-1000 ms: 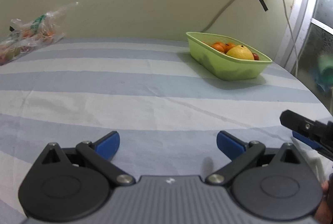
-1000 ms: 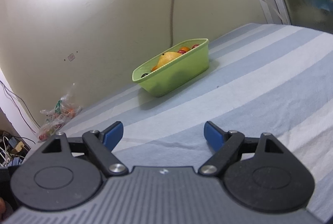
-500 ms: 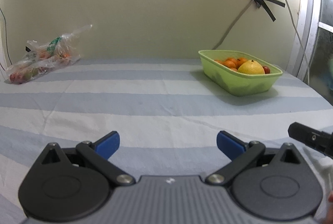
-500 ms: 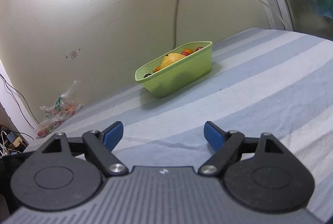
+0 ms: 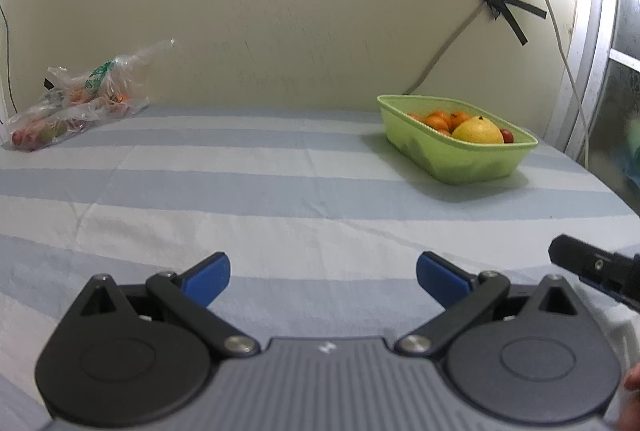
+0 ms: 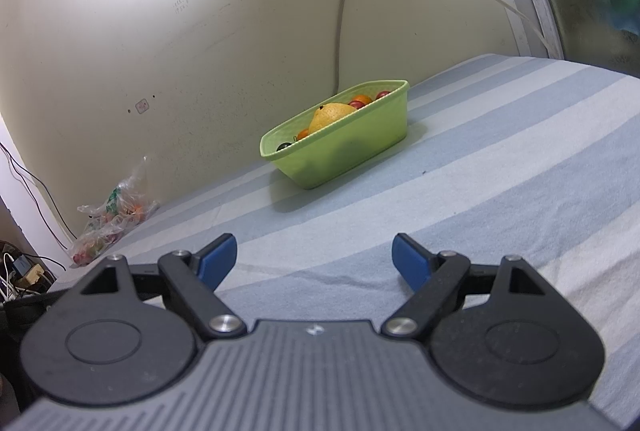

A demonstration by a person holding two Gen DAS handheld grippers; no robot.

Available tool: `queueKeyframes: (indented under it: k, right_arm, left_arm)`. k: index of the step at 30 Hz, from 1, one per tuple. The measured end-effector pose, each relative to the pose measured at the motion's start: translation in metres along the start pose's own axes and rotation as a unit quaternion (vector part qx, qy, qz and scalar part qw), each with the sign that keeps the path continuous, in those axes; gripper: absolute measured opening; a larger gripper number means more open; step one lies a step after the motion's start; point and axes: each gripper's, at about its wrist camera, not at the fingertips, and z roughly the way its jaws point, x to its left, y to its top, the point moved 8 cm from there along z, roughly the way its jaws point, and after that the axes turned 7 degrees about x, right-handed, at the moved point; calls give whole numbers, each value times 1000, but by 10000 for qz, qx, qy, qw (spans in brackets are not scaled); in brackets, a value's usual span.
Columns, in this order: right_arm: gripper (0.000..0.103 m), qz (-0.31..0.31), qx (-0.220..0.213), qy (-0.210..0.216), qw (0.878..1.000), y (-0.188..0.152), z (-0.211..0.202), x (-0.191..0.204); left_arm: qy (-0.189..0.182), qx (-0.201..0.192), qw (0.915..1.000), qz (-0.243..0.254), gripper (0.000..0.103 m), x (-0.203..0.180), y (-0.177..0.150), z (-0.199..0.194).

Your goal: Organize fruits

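Fruits are sitting in two places on the striped sheet (image 5: 280,191): a green basket (image 5: 472,163) on the right side near the wall, and a clear plastic bag (image 5: 76,103) well apart from it at the far left edge against the wall. Inside the basket I am seeing a large yellow fruit (image 5: 478,131) touching several small oranges (image 5: 440,119) behind it, with a small red fruit (image 5: 507,135) just beside it at the rim. From the right wrist view, the same basket (image 6: 352,151) is showing the yellow fruit (image 6: 330,115) poking above its near wall, and the bag (image 6: 112,219) is lying far off to the left.

I am holding my left gripper (image 5: 322,277) low over the sheet with its blue fingertips (image 5: 206,277) spread wide and nothing between them. My right gripper (image 6: 314,261) is likewise hovering over the sheet, jaws wide apart and gripping nothing, and its black tip is poking into the left wrist view at the right edge. Both tools are staying well short of the basket.

A taped cable (image 6: 342,31) is running down the wall behind the basket.
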Motion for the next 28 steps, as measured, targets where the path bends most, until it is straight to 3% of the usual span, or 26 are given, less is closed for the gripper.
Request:
queueKeyframes:
  k: [17, 24, 28]
  right_arm:
    - [87, -1, 0, 3, 10000, 0, 0, 0]
    - [87, -3, 0, 3, 10000, 0, 0, -1]
    - [87, 1, 1, 4, 10000, 0, 0, 0]
  left_arm:
    - [-75, 258, 9994, 239, 103, -11, -10, 8]
    - [-436, 412, 9981, 139, 103, -14, -13, 11]
    - [-441, 354, 9981, 258, 103, -18, -13, 10]
